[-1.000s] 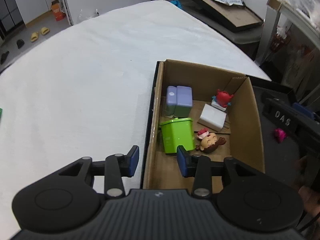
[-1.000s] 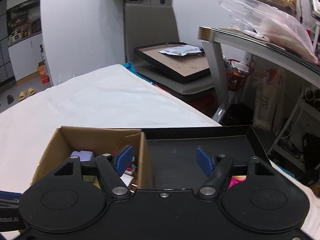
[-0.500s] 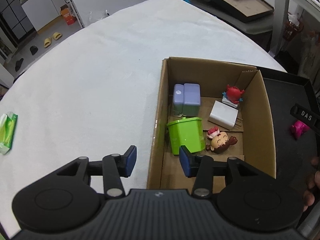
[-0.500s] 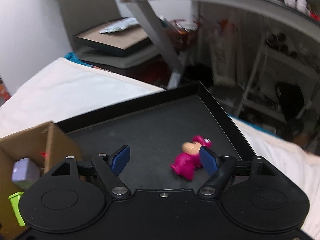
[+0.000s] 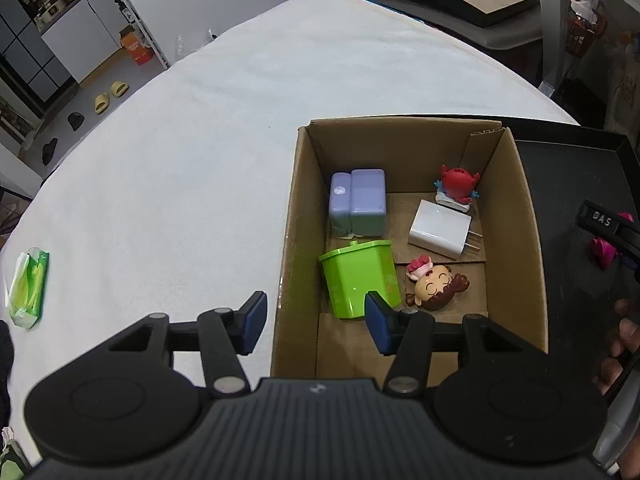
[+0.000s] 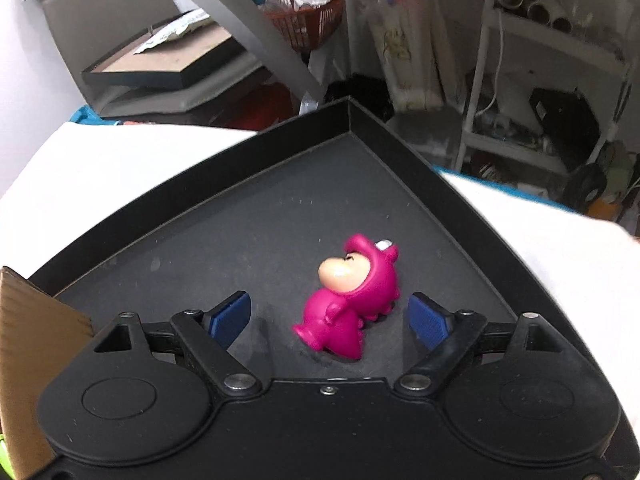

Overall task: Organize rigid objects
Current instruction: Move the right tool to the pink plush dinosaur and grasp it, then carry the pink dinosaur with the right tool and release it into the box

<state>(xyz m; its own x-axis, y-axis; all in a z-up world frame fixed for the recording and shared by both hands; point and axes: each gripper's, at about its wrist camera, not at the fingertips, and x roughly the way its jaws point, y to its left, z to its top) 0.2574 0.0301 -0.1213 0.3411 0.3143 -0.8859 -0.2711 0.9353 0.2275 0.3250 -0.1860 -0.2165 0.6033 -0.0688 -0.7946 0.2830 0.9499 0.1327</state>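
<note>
Pink figurine (image 6: 352, 300), lying on its side on the floor of the black tray (image 6: 224, 216), toward the tray's near part and well clear of its far corner. Right gripper (image 6: 330, 318), spread wide and holding nothing; its blue pads (image 6: 230, 316) stand to either side of the figurine, and neither pad touches it. Cardboard box (image 5: 520, 216), set just left of the tray on the white tabletop (image 5: 180, 160), with their walls side by side. In the box: lilac case (image 5: 358, 202) near the far left corner; green bin (image 5: 360, 276) upright in front of it, against the left wall; white charger (image 5: 440, 230) lying flat right of the case, its prongs pointing to the right wall; red crab toy (image 5: 458, 184) beyond the charger, near the back wall; doll head (image 5: 434, 286) lying face up between the bin and the right wall. Left gripper (image 5: 312, 322), wide open and empty, held above the box's near left wall, one pad over the tabletop and the other over the box interior, in front of the bin. In the left wrist view the figurine shows only as a pink patch (image 5: 604, 252) behind the body of the right gripper. Green packet (image 5: 28, 288), lying far to the left on the tabletop, well apart from the box.
</note>
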